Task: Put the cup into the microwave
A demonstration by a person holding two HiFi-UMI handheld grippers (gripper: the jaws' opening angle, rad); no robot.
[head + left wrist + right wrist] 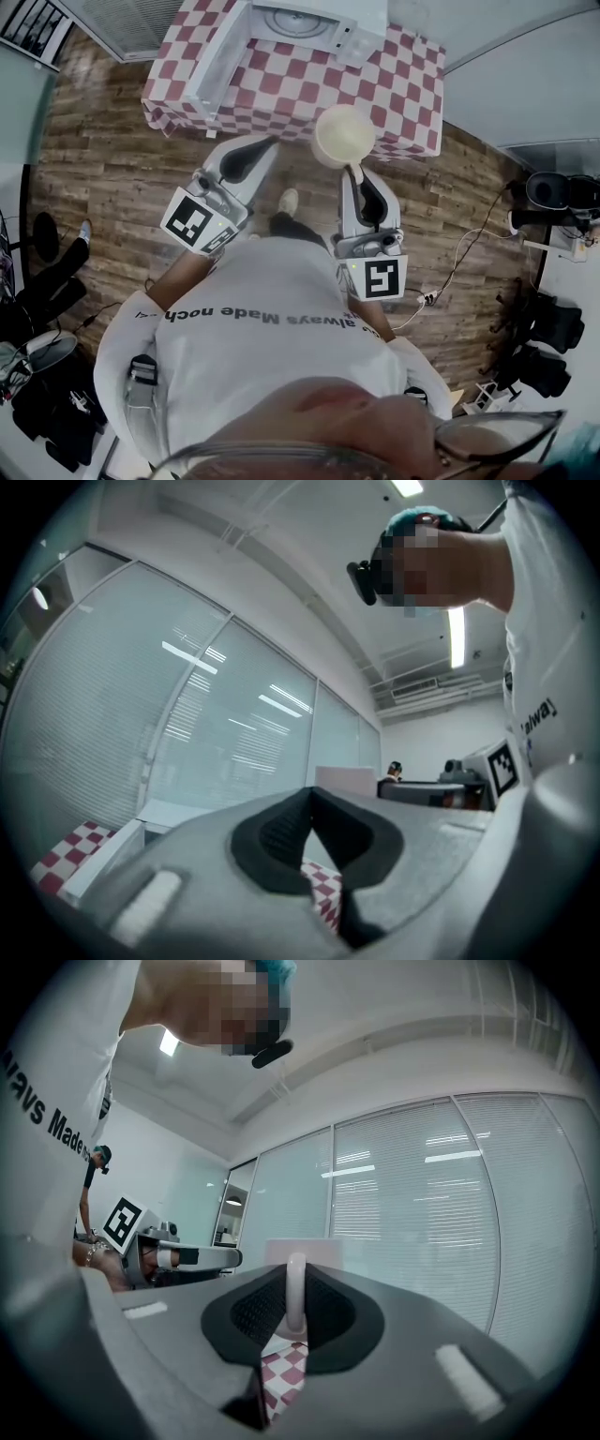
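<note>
Above the near edge of the checkered bench (281,94), the pale cup (344,134) hangs upright from the right gripper (356,173), whose jaws pinch its thin handle (295,1288). It looks empty, light and rigid, so it may swing or slip on that narrow hold. At the far side, the microwave (309,23) stands with its door (214,70) open, only a turntable inside. The left gripper (265,142) is closed on nothing.

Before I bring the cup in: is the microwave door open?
Open: the door swings out at the microwave's left, and the turntable inside shows.
</note>
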